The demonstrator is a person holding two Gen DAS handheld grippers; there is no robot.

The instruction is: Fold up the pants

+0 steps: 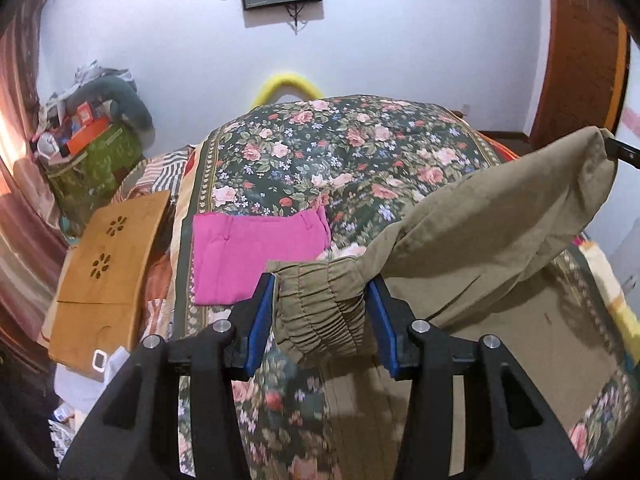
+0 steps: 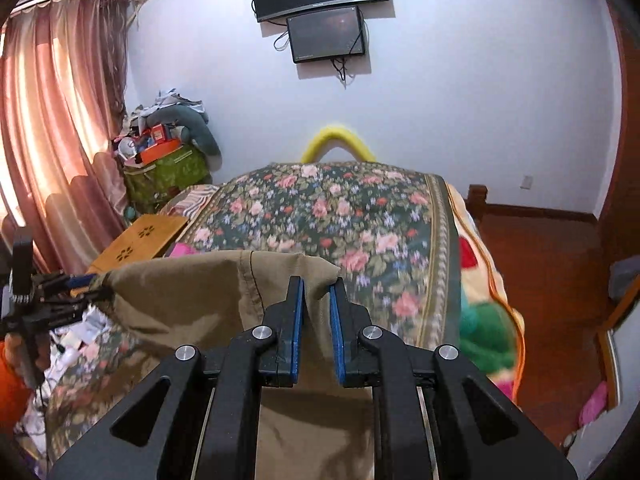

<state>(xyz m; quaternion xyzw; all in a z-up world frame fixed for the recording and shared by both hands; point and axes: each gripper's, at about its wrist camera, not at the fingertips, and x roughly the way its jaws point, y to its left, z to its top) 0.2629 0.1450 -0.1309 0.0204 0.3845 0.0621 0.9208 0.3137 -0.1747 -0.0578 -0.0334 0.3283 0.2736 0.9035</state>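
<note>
Between the blue pads of our left claw (image 1: 322, 316) sits the gathered elastic waistband of the khaki pants (image 1: 480, 232), bunched thick, and the pads are clamped on it from both sides. Off to that claw's right the waist edge stretches up and away to our right claw (image 2: 318, 300), whose pads are pinched nearly together on a thin corner of the same cloth. So we hold the pants in the air by the waist, stretched between the two claws, with the rest of the garment hanging down beneath them toward the floral bedspread (image 1: 352, 148). Ahead of the left claw, slightly to its left, a pink folded garment (image 1: 256, 256) lies flat on the bed, and further left is a wooden lap tray (image 1: 108, 264). To do this step well, we think both claws should stay level with each other and the waist edge taut, so the legs hang straight and line up before we lay them down. The bunched elastic on the left looks secure; the right grip is only a small bite, so we should avoid jerking. When we lower, the clear stretch of bedspread beyond the claws looks best, short of the pink garment.
</note>
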